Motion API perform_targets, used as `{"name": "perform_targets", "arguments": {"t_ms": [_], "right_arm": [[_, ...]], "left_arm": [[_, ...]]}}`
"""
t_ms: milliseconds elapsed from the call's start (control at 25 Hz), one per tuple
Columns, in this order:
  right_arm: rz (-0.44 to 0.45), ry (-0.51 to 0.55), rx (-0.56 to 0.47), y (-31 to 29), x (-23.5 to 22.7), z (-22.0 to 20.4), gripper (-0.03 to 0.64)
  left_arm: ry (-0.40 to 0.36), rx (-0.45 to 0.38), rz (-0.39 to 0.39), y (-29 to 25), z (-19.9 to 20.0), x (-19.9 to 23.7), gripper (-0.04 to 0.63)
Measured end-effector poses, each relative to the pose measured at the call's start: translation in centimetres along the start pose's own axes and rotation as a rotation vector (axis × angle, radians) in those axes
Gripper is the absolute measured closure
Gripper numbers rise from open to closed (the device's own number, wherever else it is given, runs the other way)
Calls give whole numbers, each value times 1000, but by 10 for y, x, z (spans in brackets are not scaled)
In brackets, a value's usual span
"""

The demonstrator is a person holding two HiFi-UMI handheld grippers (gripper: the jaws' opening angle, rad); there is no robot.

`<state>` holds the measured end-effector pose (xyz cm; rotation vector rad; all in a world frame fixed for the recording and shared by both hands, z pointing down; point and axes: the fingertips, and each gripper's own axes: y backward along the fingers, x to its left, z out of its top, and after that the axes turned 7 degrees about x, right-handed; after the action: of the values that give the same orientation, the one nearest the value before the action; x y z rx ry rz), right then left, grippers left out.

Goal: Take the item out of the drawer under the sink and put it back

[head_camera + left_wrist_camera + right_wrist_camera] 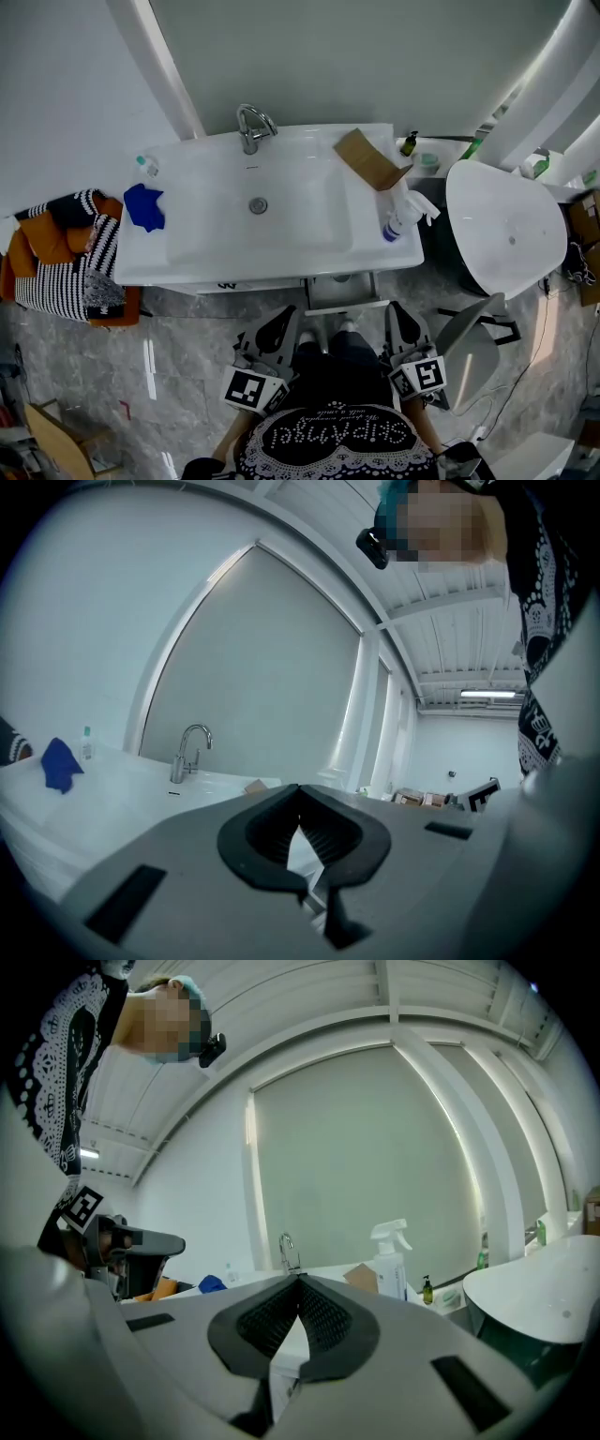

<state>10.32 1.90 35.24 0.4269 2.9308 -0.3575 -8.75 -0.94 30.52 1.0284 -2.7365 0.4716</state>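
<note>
where marble floor (187,366) spreads, white sink (211,225), blue cloth (145,207)

The head view looks steeply down at the white ceramic sink (375,234); both gripper views, lower, share its curved chrome faucet (190,752).

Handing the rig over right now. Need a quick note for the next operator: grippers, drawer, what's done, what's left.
Left gripper: shut, empty, held back by the body.
Right gripper: shut, empty, also held back.
Drawer under the sink: partly pulled out; its contents can't be made out.
Counter: spray bottle, cardboard, blue cloth.
Done: drawer is open.
Left: probably check the drawer, take the item out and put it back if that isn't done, then close it.
</note>
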Motion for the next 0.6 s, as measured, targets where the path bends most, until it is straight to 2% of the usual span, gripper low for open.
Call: {"name": "perform_targets", "arguments": {"t_ms": [240,600], "right_arm": [[22,-7,1,9,10,0,598],[110,-31,2,5,29,-1,598]], "left_arm": [[6,3,7,5,-3,1,591],[-6,51,-25,5,-20,-7,591]]}}
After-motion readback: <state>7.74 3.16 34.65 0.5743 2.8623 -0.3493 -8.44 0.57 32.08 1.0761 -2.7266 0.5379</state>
